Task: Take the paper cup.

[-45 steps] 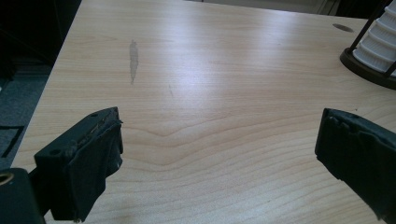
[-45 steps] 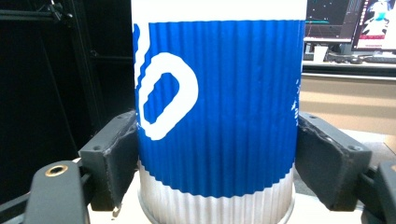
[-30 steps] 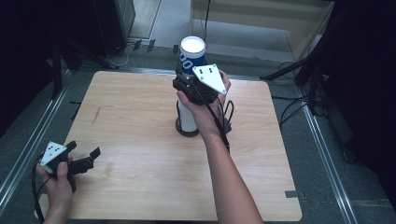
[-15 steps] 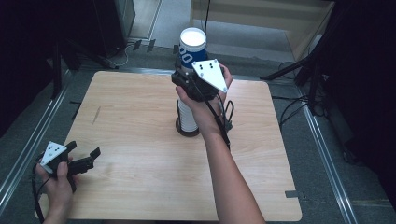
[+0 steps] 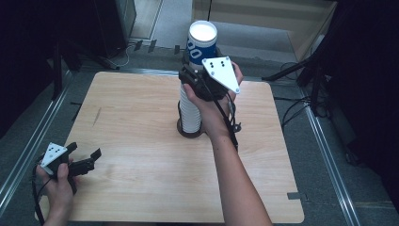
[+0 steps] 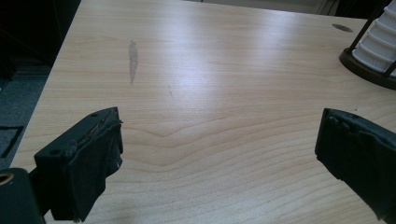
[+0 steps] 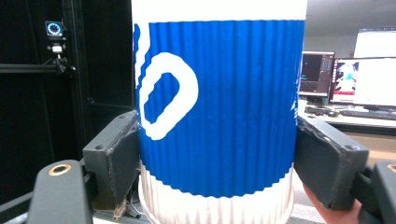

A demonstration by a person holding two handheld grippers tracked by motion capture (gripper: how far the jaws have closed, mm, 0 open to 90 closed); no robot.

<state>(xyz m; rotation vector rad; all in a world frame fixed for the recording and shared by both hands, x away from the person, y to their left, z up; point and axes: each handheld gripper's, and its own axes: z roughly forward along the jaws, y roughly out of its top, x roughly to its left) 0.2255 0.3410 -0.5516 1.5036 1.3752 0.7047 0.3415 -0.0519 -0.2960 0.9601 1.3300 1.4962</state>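
Observation:
A blue-and-white ribbed paper cup [image 5: 201,43] [image 7: 219,107] is held up in the air, and my right gripper [image 5: 194,77] [image 7: 217,158] is shut on its lower half with one jaw on each side. Below it a stack of white ribbed cups [image 5: 190,113] [image 6: 379,39] stands upright in a dark round holder [image 5: 190,134] [image 6: 362,65] near the middle of the wooden table [image 5: 141,141]. My left gripper [image 5: 85,157] [image 6: 219,140] rests low over the table's front left corner, open, with nothing between its jaws.
Metal rails [image 5: 33,146] run along both sides of the table on the grey floor. Cables [image 5: 301,108] lie on the floor at the right. A dark streak [image 6: 132,58] marks the wood left of centre. Monitors [image 7: 350,74] glow behind the cup in the right gripper view.
My right gripper has lifted the blue-and-white cup a little higher above the stack. The left gripper has stayed where it was.

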